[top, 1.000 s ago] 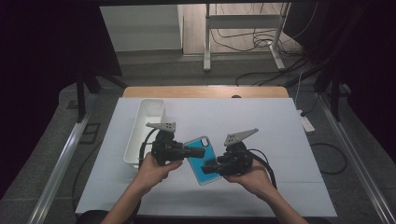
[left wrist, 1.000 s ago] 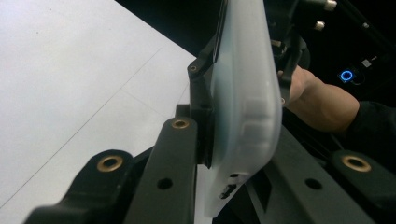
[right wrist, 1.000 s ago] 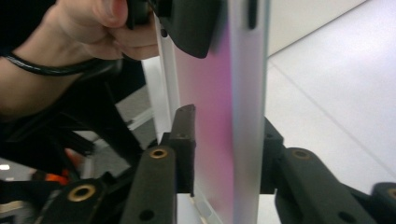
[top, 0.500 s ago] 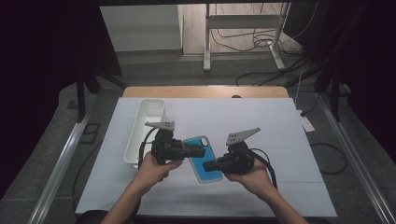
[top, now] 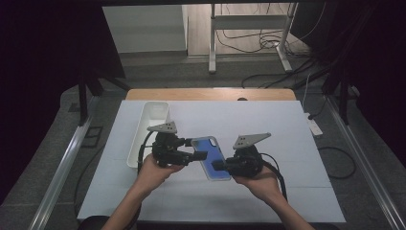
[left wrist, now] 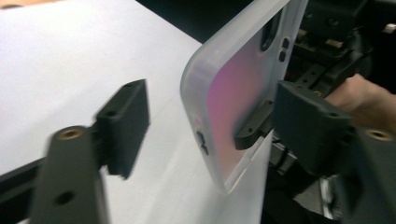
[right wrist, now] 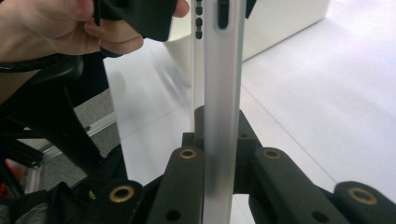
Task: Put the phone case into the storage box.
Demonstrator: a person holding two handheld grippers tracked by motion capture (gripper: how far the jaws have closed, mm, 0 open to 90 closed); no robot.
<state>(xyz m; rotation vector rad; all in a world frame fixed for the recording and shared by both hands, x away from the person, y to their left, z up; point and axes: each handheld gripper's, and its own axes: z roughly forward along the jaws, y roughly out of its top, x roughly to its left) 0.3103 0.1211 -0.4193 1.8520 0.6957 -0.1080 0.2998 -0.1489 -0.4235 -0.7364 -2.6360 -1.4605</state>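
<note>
Phone case (top: 211, 156) (translucent, blue) clamped in right tongs (top: 216, 166), between the parted left tongs (top: 200, 155).

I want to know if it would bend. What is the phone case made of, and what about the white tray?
The phone case looks like soft, frosted see-through plastic, maybe silicone: pink and blue show through its cloudy matte skin and its corners are rounded. The right gripper pinches it. The white tray looks like hard, smooth plastic with thin straight walls, though that is a guess.
</note>
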